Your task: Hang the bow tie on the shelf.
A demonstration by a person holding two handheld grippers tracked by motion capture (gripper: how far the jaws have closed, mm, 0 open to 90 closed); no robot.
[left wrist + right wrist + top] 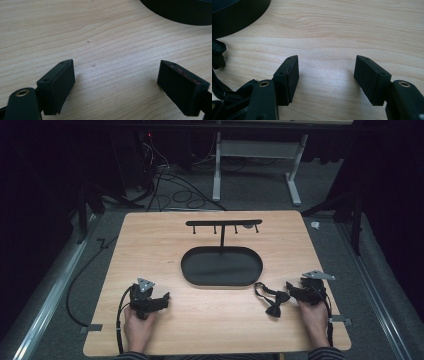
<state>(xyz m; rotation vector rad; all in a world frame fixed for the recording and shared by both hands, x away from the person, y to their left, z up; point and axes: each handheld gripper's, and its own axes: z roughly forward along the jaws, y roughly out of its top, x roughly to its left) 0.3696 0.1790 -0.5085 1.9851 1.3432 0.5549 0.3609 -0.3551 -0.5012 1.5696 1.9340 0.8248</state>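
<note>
A dark room surrounds the wooden counter [200,320], where a black oval tray [221,266] with a hook stand [223,223] sits mid-counter. Left of and nearer than the tray, the left claw [162,299] rests spread wide, holding nothing. The black bow tie [272,298] lies near the tray's right end, just left of the right claw [290,287], also wide and empty. The tie's long axis slants toward the tray.

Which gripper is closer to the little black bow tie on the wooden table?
Right. The right gripper sits just beside the small black fabric bow tie, jaws open. The left gripper rests far across the wooden table, also open.
</note>
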